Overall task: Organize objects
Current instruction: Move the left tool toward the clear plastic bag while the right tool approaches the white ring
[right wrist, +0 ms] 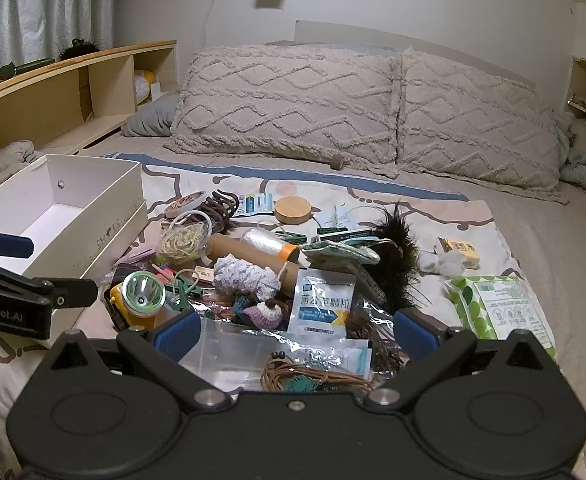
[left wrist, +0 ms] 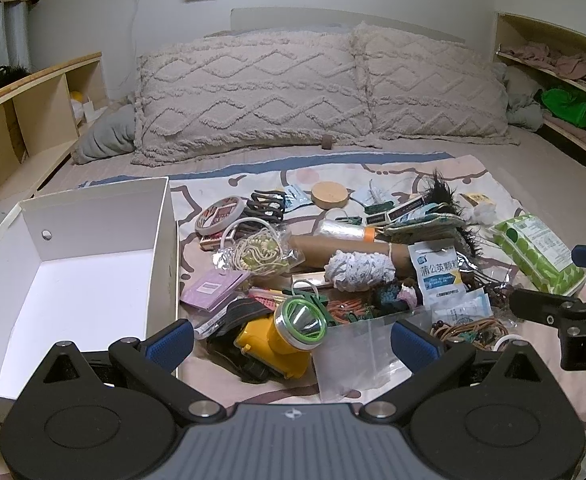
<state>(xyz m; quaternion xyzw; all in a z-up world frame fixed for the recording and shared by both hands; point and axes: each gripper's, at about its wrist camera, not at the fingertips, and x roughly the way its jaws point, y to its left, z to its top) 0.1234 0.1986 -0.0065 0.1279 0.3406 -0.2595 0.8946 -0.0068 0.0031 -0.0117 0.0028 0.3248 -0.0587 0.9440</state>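
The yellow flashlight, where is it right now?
The yellow flashlight lies at the near edge of the clutter on the bed, just right of the white box, between the open left gripper's fingertips in that gripper's view.

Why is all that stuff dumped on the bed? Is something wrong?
Nothing looks broken. The odd part is the messy pile: the yellow flashlight, cardboard tube and sachets lie jumbled on the blanket, while the white box beside them sits empty.
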